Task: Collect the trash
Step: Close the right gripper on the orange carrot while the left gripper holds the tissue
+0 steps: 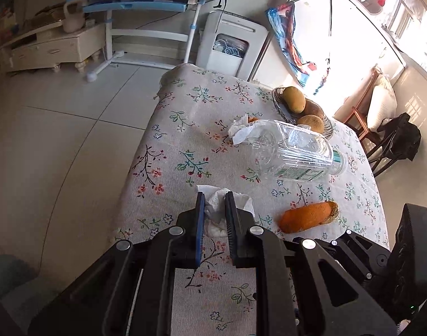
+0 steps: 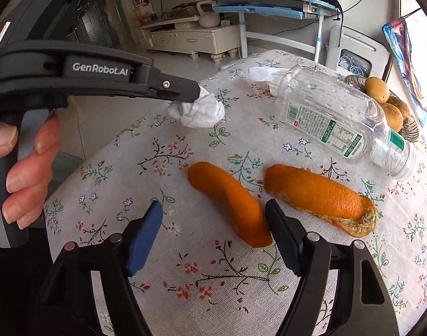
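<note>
Crumpled white tissue (image 1: 217, 210) pinched by left gripper (image 1: 215, 205), 2 curled orange peels (image 2: 230, 204)

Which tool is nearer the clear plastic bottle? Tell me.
Left, I think. The left tool, shut on a crumpled tissue, sits beside the bottle. The right tool is open over an orange peel, nearer the table edge.

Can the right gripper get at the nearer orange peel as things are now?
Probably yes. The right gripper is open, and the near peel lies on the tablecloth with its end already between the fingers. Nothing covers it; the other peel lies apart, to the right.
</note>
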Demonstrator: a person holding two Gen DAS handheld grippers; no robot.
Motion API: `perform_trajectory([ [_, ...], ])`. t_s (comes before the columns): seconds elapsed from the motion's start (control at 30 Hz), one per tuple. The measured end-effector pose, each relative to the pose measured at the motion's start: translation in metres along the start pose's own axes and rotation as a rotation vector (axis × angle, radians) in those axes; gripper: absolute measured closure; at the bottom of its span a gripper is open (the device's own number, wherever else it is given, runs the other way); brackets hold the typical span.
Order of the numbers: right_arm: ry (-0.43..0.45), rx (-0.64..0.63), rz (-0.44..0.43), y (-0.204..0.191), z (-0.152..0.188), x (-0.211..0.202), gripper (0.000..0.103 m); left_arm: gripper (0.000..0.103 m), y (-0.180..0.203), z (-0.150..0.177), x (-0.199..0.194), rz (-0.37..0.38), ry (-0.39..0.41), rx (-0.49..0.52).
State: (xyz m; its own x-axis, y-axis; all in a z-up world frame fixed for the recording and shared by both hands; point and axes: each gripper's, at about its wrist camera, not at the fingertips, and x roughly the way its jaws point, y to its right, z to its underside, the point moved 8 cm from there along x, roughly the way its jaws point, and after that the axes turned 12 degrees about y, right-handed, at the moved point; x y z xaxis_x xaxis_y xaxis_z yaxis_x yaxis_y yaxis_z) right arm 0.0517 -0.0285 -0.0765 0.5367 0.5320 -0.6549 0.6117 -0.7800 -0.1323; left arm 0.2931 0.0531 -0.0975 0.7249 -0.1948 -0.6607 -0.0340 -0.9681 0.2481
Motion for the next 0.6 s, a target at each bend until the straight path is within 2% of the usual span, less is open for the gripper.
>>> perform_trajectory([
  [0.03, 0.001, 0.001, -0.003, 0.0, 0.001, -0.001, 0.036, 0.089, 0.0, 0.001, 0.0, 0.0, -0.002, 0.002],
  [0.1, 0.003, 0.005, -0.013, -0.001, 0.002, -0.004, 0.047, 0.089, 0.0, 0.002, 0.001, 0.001, -0.007, 0.008],
  [0.17, 0.003, 0.006, -0.014, 0.0, 0.003, -0.006, 0.05, 0.089, 0.001, 0.004, 0.002, -0.001, -0.012, 0.016],
  [0.37, 0.029, 0.06, 0.026, 0.007, -0.001, -0.002, 0.047, 0.089, 0.007, 0.01, 0.007, -0.003, -0.025, 0.033],
  [0.47, 0.022, 0.032, 0.024, 0.002, -0.001, -0.001, 0.049, 0.089, 0.01, 0.012, 0.009, -0.002, -0.031, 0.047],
  [0.53, 0.017, 0.004, 0.035, 0.001, -0.001, -0.001, 0.067, 0.089, 0.012, 0.013, 0.009, -0.001, -0.032, 0.053],
  [0.57, 0.011, 0.009, 0.018, 0.0, 0.0, -0.002, 0.083, 0.089, 0.013, 0.013, 0.009, 0.0, -0.031, 0.054],
  [0.6, 0.01, 0.018, 0.009, 0.001, 0.001, -0.004, 0.083, 0.089, 0.014, 0.013, 0.008, 0.001, -0.03, 0.055],
])
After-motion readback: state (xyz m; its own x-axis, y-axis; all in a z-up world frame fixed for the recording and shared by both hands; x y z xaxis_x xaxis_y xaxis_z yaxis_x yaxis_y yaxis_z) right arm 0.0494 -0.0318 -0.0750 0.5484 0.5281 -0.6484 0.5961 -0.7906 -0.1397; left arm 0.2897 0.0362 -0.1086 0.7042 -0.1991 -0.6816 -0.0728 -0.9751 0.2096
